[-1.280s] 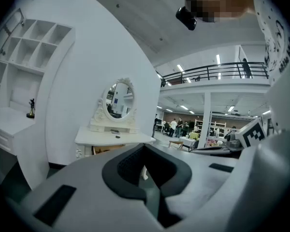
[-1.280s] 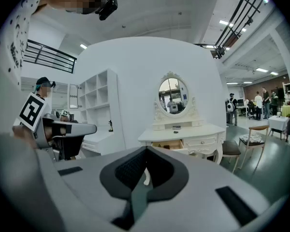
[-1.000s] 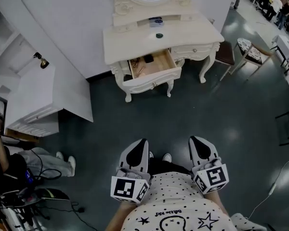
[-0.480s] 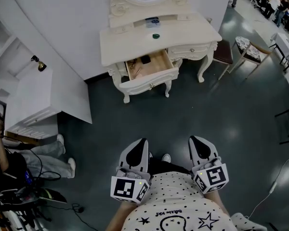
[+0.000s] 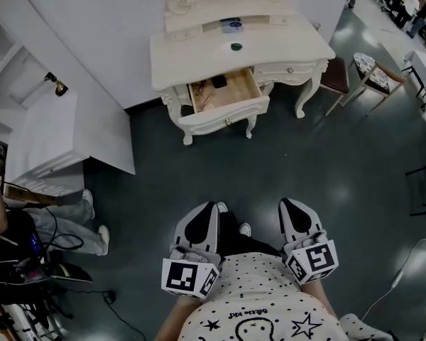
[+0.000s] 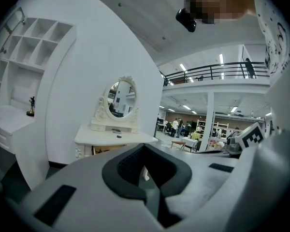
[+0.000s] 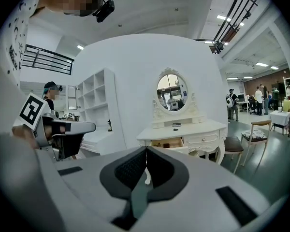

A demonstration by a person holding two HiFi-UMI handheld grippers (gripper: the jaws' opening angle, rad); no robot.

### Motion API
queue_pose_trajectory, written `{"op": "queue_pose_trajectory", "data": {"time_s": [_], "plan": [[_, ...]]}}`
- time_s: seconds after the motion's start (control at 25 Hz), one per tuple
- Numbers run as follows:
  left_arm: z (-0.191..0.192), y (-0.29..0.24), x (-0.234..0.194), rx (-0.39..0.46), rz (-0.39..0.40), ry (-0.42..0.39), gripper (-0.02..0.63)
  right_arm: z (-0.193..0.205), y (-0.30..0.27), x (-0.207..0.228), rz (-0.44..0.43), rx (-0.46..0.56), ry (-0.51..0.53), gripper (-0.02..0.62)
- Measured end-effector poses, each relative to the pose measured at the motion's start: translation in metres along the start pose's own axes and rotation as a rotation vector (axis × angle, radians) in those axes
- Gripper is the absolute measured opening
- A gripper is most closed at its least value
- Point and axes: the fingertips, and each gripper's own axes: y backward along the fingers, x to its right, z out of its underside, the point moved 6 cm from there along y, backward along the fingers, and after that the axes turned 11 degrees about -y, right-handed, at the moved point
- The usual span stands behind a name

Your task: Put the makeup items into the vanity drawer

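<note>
Left gripper (image 5: 207, 212) and right gripper (image 5: 291, 207) both have jaws together on nothing, well short of the vanity (image 5: 192, 61). Its drawer (image 5: 231, 112) stands open with some items inside; a dark item (image 5: 236, 46) lies on the vanity top and a box (image 5: 231, 25) on its back shelf. Likely risks: shut jaws nudging the dark item off the top, or bumping the jutting drawer on approach

Bare floor (image 5: 284, 169) up to vanity (image 5: 192, 55); drawer (image 5: 224, 118) open, chair (image 5: 334, 78) beside
</note>
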Motion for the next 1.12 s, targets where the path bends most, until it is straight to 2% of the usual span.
{"op": "queue_pose_trajectory", "data": {"time_s": [0.28,0.68,0.88,1.12], "plan": [[-0.002,-0.03,-0.04,-0.003,0.011,0.017,-0.003,-0.012,-0.047,-0.002,0.018,-0.014,-0.002,0.009],[-0.03,-0.084,-0.116,0.015,0.065,0.002,-0.003,-0.053,-0.123,-0.018,0.061,0.018,0.016,0.009],[-0.03,-0.101,-0.135,0.019,0.092,-0.002,-0.005,-0.056,-0.145,-0.02,0.09,0.036,0.015,0.009],[-0.029,-0.111,-0.145,0.015,0.077,0.009,-0.005,-0.059,-0.161,-0.019,0.084,0.024,0.017,0.009]]}}
